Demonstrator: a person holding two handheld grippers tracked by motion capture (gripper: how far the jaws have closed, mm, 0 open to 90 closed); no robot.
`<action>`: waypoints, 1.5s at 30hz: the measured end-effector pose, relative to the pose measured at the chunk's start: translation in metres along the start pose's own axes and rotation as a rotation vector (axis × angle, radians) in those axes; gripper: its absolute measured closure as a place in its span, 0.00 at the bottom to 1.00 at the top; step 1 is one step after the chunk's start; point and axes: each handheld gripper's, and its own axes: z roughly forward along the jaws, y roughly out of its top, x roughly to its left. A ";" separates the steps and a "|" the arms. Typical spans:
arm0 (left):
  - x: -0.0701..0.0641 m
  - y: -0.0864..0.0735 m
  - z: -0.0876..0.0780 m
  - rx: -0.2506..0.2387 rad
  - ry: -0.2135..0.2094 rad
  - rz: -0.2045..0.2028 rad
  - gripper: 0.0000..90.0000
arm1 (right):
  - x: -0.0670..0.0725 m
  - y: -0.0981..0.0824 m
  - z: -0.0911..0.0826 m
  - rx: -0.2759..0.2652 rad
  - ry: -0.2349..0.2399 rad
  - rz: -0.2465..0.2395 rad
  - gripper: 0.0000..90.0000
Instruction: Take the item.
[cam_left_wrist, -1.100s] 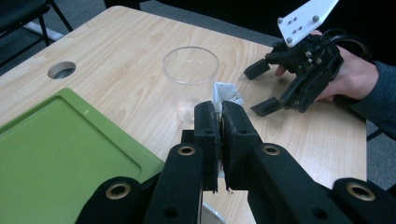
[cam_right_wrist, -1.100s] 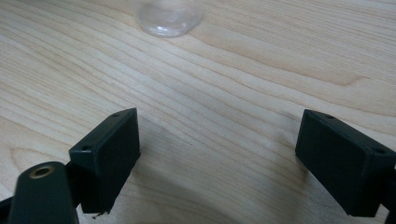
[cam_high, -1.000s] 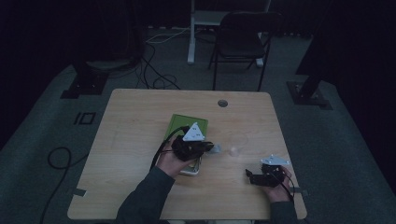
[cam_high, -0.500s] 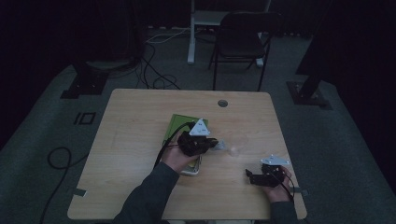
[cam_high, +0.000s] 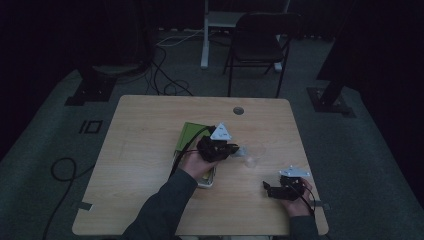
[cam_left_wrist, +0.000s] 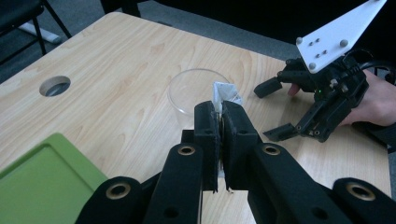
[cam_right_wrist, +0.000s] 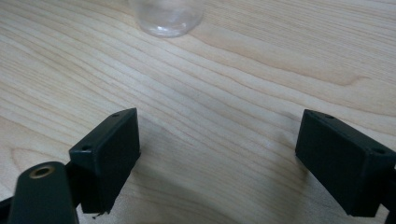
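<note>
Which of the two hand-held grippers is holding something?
The left hand-held gripper: its jaws are shut on a small packet beside the clear cup. The right hand-held gripper stands open, empty.

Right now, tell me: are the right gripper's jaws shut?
No, the right gripper has its jaws wide apart over bare wooden table.

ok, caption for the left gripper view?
Left gripper pinching a small packet beside a clear cup on the wooden table.

Black left gripper, brass pivot screws; grey plate; dark sleeve.
</note>
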 end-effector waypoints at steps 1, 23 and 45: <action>0.000 0.001 0.001 0.001 0.002 0.002 0.96 | 0.000 0.000 0.000 0.000 0.000 0.000 0.15; 0.000 0.020 0.013 -0.012 -0.002 0.012 0.96 | 0.000 0.000 0.000 0.000 0.000 -0.001 0.15; 0.000 0.036 0.026 -0.011 0.001 0.026 0.96 | 0.000 0.000 0.000 0.000 0.001 0.000 0.15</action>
